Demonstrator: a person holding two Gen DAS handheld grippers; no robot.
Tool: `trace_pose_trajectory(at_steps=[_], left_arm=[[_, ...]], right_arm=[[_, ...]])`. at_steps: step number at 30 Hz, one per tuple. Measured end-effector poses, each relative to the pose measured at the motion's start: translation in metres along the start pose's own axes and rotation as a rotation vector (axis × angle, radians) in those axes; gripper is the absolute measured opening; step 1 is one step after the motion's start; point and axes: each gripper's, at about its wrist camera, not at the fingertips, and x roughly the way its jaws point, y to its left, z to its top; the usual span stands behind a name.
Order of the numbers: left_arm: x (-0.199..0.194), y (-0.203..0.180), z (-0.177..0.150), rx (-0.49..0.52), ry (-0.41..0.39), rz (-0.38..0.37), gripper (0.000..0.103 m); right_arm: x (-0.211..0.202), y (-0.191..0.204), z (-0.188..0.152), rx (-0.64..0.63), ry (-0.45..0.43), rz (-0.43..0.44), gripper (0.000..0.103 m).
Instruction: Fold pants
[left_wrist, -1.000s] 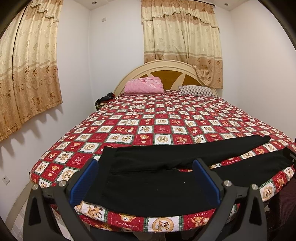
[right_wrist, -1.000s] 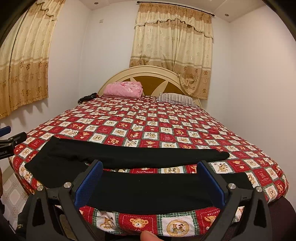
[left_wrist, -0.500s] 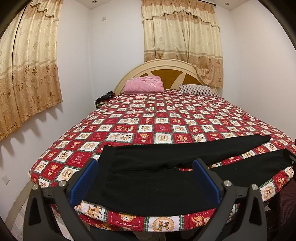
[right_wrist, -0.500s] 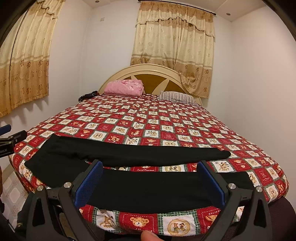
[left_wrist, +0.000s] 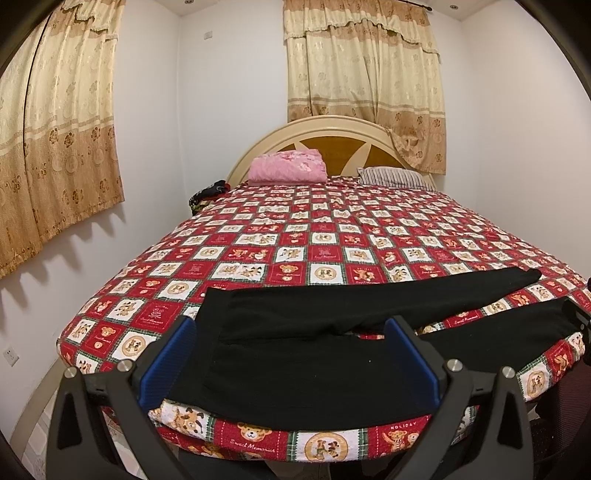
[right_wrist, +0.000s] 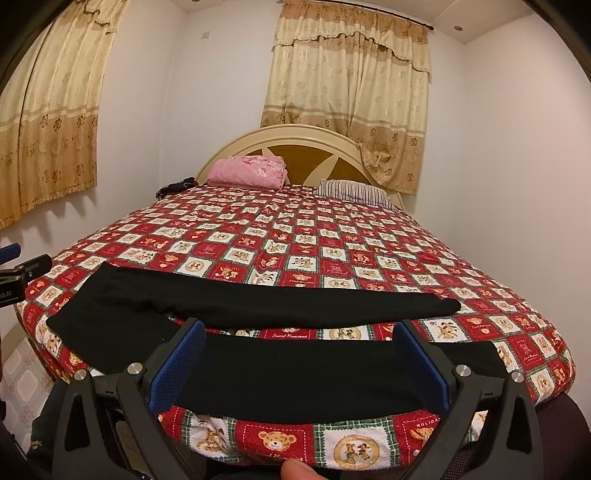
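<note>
Pants (left_wrist: 306, 369): lying flat, unfolded, along the near edge of the bed (left_wrist: 332, 236), legs splayed rightward. Left gripper (left_wrist: 291, 358) and right gripper (right_wrist: 299, 365): both hovering with fingers wide, holding nothing. Risk: pinching quilt with fabric; near leg sliding off the edge.

Fingertip (right_wrist: 295, 470) cut by bottom edge

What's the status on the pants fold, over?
Left gripper and right gripper jaws open, holding nothing. Black pants flat near the bed's foot, legs apart, unfolded. Nothing in the way.
</note>
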Motion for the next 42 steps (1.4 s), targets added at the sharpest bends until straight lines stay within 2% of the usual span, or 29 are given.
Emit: trace_pose_trajectory(at_steps=[22,27,35,42], left_arm=[[0.017,-0.006,-0.004,-0.012,0.050,-0.010,0.103],[0.050,0.004,-0.006,0.042,0.090,0.017,0.103],[0.129,0.064,-0.002,0.041,0.209,0.098,0.103],[0.190,0.117,0.009,0.031,0.276,0.181,0.103]], right_arm=[[0.010,-0.003,-0.003,-0.007,0.022,-0.012,0.102],[0.028,-0.008,-0.009,-0.009,0.056,0.002,0.102],[0.081,-0.036,-0.027,0.050,0.177,-0.027,0.102],[0.123,-0.058,-0.022,0.057,0.218,-0.054,0.102]])
